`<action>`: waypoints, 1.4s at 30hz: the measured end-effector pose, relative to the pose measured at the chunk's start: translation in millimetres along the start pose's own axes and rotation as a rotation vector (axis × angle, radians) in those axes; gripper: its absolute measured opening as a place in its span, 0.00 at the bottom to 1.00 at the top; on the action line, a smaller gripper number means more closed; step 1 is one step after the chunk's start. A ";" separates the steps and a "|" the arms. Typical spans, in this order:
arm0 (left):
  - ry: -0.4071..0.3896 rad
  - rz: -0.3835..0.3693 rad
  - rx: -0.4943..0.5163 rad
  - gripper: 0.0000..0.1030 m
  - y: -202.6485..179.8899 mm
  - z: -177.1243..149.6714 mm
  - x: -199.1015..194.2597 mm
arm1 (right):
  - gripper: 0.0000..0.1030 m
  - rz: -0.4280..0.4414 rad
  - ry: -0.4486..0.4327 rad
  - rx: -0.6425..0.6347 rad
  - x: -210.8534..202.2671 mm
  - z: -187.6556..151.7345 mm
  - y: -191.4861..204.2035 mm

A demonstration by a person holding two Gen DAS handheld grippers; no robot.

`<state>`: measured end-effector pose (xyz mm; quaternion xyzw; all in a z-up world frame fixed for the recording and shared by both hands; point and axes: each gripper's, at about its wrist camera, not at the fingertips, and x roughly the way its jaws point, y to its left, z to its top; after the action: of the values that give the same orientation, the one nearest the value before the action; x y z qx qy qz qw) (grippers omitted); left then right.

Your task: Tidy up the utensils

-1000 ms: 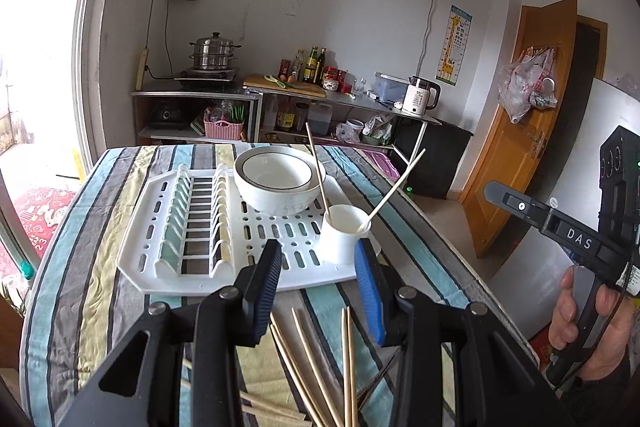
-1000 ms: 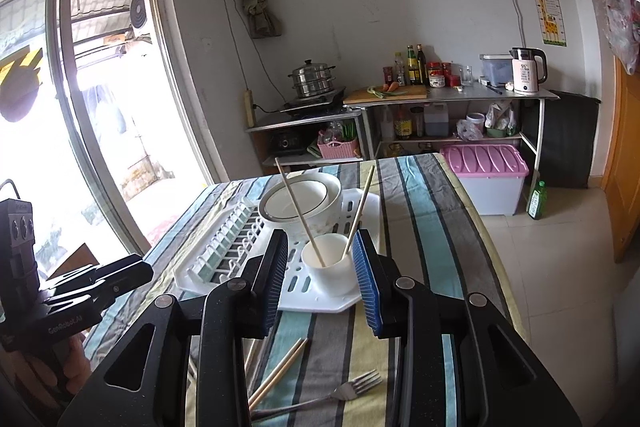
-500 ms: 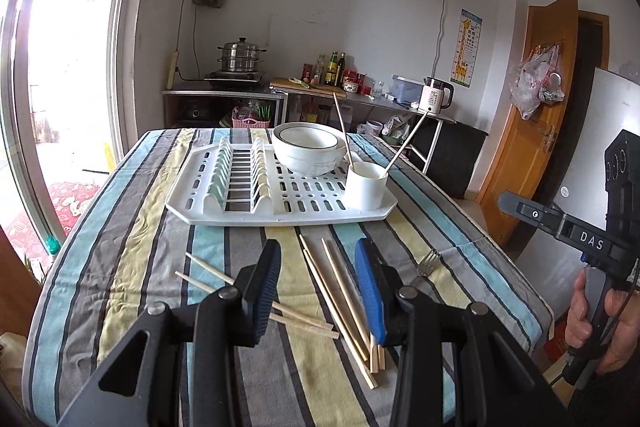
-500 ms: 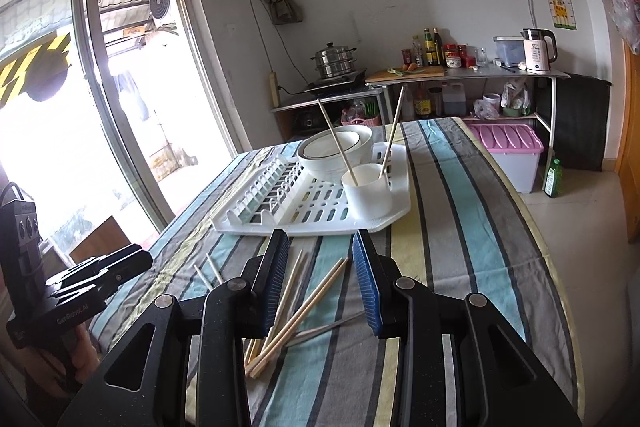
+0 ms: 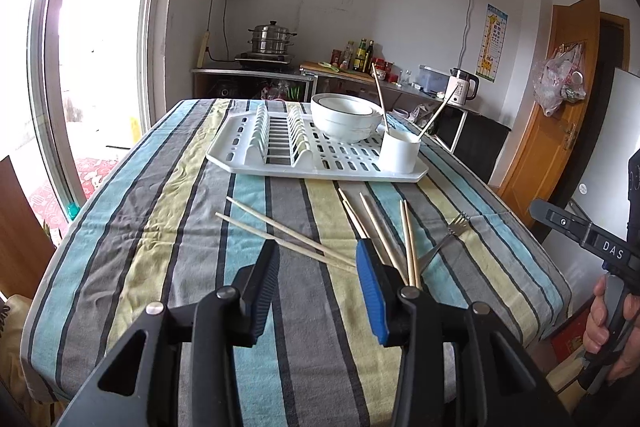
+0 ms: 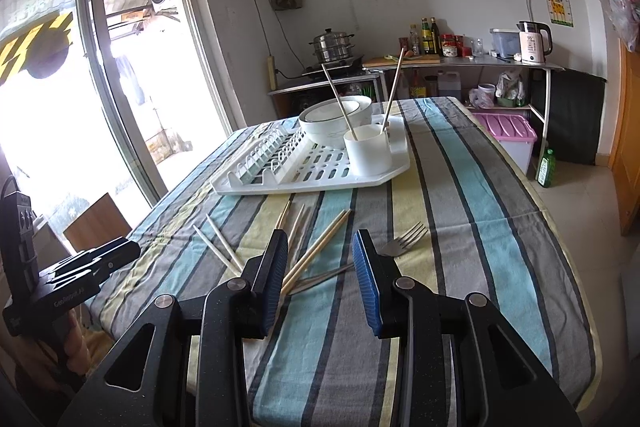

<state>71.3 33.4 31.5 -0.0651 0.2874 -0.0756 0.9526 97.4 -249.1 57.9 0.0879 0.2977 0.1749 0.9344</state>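
Note:
Several loose wooden chopsticks (image 5: 374, 223) (image 6: 316, 247) and a metal fork (image 5: 446, 241) (image 6: 402, 241) lie on the striped tablecloth in front of a white dish rack (image 5: 320, 159) (image 6: 316, 167). On the rack stand a white cup (image 5: 399, 155) (image 6: 369, 155) with two chopsticks in it and a white bowl (image 5: 346, 117) (image 6: 332, 121). My left gripper (image 5: 318, 269) is open and empty, above the near ends of the chopsticks. My right gripper (image 6: 320, 257) is open and empty, above the chopsticks and the fork handle.
The table (image 5: 160, 227) stands by a big window on the left. Behind it are a counter with a steamer pot (image 5: 272, 41), bottles and a kettle (image 5: 460, 89). A pink bin (image 6: 510, 135) and a green bottle (image 6: 545, 169) stand on the floor at the right.
Both grippers have pulled back from the cup and rack toward the near end of the table. They stay open. The loose chopsticks and fork now lie fully in view.

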 end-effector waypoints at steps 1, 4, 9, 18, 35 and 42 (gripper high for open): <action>0.007 0.005 -0.004 0.41 1.4 -1.2 2.6 | 0.34 -0.002 0.006 0.001 2.1 -1.8 0.4; 0.022 0.021 -0.021 0.41 6.7 -3.4 9.9 | 0.34 -0.005 0.022 0.007 9.1 -3.5 -0.3; 0.064 0.055 -0.046 0.41 17.2 -3.6 29.5 | 0.34 -0.021 0.057 0.023 24.1 -4.8 -2.5; 0.183 0.125 -0.153 0.40 50.2 12.4 83.6 | 0.34 -0.062 0.166 0.047 71.0 3.0 -8.8; 0.324 0.218 -0.227 0.35 69.2 26.6 149.7 | 0.26 -0.126 0.386 0.070 175.9 23.5 -17.1; 0.330 0.268 -0.145 0.35 58.6 33.4 164.3 | 0.23 -0.174 0.428 0.064 193.3 27.2 -21.4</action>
<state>231.4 63.8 -39.0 -0.0814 0.4499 0.0632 0.8871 266.5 -197.2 -27.5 0.0525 0.5008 0.0985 0.8583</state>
